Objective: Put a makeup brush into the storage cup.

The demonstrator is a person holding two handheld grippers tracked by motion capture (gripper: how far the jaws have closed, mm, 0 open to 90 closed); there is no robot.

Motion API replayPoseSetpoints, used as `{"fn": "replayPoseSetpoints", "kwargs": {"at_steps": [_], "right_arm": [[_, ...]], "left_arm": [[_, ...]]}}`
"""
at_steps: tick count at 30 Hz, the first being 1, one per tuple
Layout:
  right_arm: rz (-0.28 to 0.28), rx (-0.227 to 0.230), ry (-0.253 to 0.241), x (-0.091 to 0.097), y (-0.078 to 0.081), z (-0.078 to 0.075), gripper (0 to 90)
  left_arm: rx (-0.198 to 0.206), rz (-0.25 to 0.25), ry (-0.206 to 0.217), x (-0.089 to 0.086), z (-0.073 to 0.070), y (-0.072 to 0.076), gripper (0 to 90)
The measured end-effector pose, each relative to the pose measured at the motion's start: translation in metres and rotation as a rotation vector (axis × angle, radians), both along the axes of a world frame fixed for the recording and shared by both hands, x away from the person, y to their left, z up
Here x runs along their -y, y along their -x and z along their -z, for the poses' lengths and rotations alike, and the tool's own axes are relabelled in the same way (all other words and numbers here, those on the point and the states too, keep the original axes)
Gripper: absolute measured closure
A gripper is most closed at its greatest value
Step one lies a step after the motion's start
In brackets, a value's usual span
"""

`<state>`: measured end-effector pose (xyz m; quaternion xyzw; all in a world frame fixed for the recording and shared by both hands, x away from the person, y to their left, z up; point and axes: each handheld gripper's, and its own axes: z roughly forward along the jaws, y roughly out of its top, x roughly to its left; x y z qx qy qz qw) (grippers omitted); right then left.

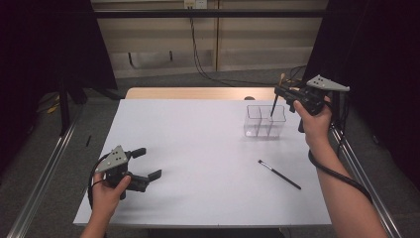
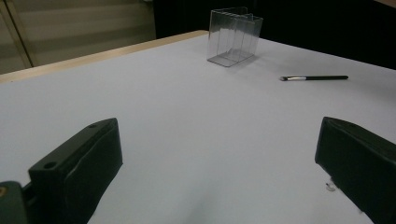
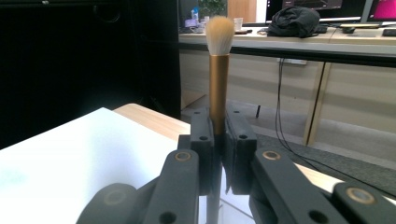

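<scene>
Our right gripper [image 1: 283,93] holds a makeup brush [image 3: 218,70] clamped between its jaws, bristles up and the dark handle pointing down into the clear plastic organizer [image 1: 265,121] near the table's far right corner. In the high view the handle tip sits at the top of the right-hand compartment, so we judge the step in hand to be lowering the brush in. To do it well we keep the brush upright, centre the tip between the thin walls, and ease down before letting go; the container looks light, so a sideways nudge against a wall could tip or slide it.

Our left gripper [image 1: 143,163] rests low over the near left of the table, jaws spread wide with nothing between them, well apart from the organizer.

A second, slimmer brush [image 1: 279,174] lies flat on the white table [image 1: 198,148], nearer to us than the organizer and clear of it. Nothing stands between the held brush and the compartment.
</scene>
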<state>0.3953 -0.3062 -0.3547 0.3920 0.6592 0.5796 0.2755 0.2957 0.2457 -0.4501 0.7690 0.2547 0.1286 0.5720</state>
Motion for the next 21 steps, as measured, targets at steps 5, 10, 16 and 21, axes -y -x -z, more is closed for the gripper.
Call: {"fn": "replayPoseSetpoints", "kwargs": {"at_steps": [5, 10, 16, 21], "right_arm": [[0.023, 0.009, 0.002, 0.005, -0.001, -0.004, 83.7], [0.038, 0.013, 0.015, 0.007, -0.003, -0.003, 83.8], [0.053, 0.000, 0.023, 0.007, -0.006, 0.006, 83.7], [0.058, -0.002, 0.034, 0.006, -0.006, 0.012, 83.7]], "left_arm": [[0.002, 0.000, -0.003, 0.001, 0.000, 0.000, 0.8], [0.001, 0.002, -0.002, 0.001, 0.001, 0.000, 0.8], [0.000, 0.001, 0.000, 0.000, 0.001, 0.000, 0.8], [0.004, -0.002, -0.003, -0.001, 0.000, 0.000, 0.8]]}}
